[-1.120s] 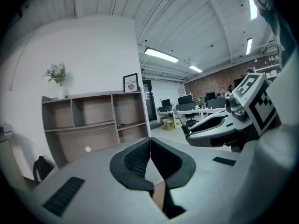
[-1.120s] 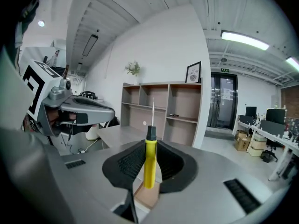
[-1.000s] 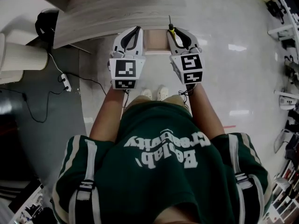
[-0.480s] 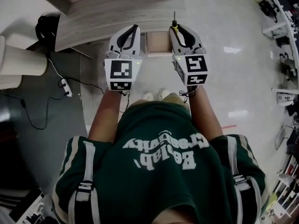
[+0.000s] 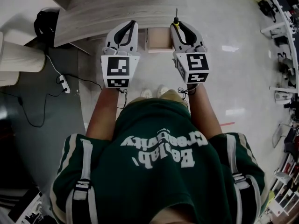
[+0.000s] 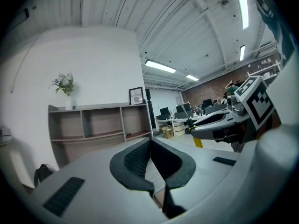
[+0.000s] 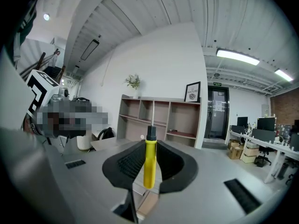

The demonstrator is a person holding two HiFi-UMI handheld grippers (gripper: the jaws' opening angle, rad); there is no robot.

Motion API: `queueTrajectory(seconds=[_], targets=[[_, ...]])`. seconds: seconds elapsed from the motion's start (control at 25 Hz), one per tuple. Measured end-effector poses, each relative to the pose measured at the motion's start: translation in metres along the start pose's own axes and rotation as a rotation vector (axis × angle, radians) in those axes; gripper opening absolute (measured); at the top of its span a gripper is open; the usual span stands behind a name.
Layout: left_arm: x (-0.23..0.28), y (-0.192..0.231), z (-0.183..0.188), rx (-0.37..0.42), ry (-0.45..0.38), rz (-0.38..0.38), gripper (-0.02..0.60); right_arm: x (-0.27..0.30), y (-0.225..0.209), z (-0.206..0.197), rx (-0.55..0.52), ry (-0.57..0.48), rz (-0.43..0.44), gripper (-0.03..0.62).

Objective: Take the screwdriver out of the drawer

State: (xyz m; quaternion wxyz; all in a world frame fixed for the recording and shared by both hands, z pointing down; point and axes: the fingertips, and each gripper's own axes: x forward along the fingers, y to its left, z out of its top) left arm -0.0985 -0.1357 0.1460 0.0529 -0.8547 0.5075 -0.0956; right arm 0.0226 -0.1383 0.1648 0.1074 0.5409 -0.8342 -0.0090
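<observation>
Pale glossy floor lies under me, and I hold both tongs out level in front of my body. My right tongs are clamped on the yellow-handled screwdriver: the dark pads press its plastic handle from both sides, and its black collar and thin metal shaft stick out past the tips. My left tongs are closed pad against pad, with nothing between them. Seen from my head, the open light-wood drawer shows between the two tongs, under the edge of the long grey-wood table. Farther off stands an open brown shelf unit.
</observation>
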Motion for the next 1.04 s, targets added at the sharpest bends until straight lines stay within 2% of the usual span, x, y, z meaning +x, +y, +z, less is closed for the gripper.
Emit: queueTrajectory(seconds=[0.76,1.04], targets=[[-0.005,0.013,-0.004,0.000,0.003,-0.002,0.018,0.005,0.012,0.003,-0.004,-0.003,0.007,0.084],[-0.008,0.004,-0.001,0.003,0.000,0.002,0.018,-0.003,0.007,0.004,0.001,-0.011,-0.001,0.084]])
